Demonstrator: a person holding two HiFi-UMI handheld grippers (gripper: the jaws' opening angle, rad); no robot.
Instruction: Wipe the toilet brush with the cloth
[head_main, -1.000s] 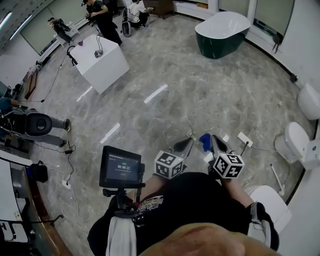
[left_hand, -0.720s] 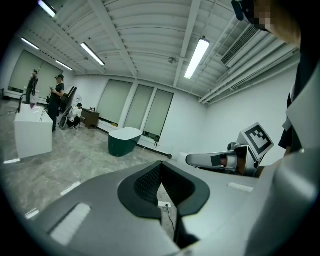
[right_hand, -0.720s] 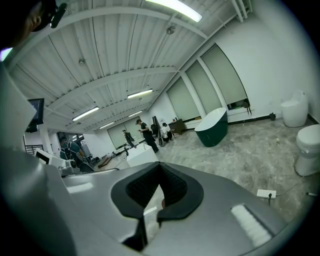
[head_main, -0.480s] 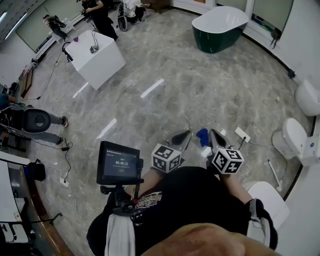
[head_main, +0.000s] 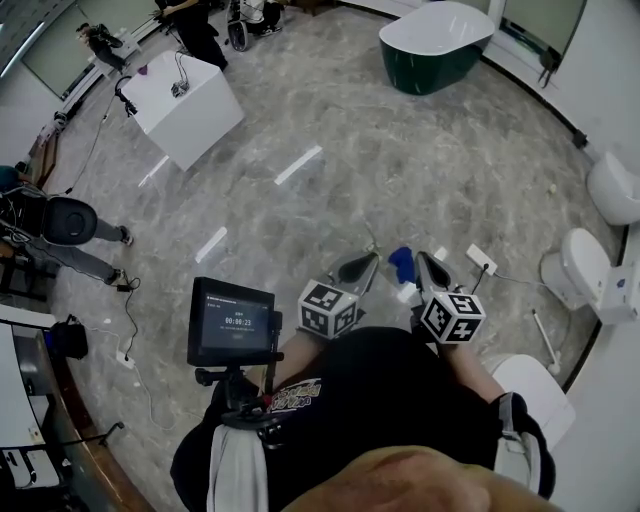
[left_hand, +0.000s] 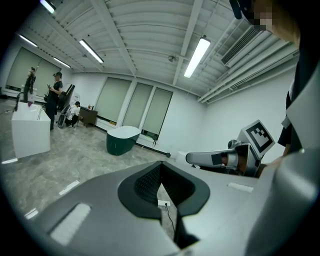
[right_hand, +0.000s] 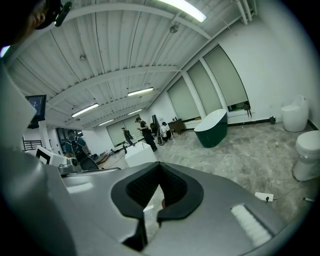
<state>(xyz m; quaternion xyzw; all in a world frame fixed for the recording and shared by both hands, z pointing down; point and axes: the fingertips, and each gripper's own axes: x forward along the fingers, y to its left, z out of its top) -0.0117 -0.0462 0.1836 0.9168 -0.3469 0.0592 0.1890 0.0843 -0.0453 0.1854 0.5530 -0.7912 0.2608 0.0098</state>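
In the head view a blue cloth (head_main: 402, 260) lies on the marble floor, between and just past the tips of both grippers. My left gripper (head_main: 362, 264) and right gripper (head_main: 424, 264) are held side by side in front of the person's body, pointing slightly down. Neither touches the cloth. In the left gripper view the left gripper (left_hand: 160, 163) is shut with nothing between its pads. The right gripper (right_hand: 159, 165) in its own view is also shut and empty. A thin white stick (head_main: 540, 333), possibly the toilet brush, lies on the floor to the right by the toilets.
A white power strip (head_main: 480, 259) with a cable lies right of the cloth. Toilets (head_main: 573, 268) line the right wall. A dark green bathtub (head_main: 433, 40) stands far ahead, a white block (head_main: 185, 100) far left with people around it. A small monitor (head_main: 232, 323) is mounted at the person's chest.
Both grippers stay where they were, still shut. Only the head camera has shifted slightly, so the floor and fixtures sit a little higher and further left in the picture.
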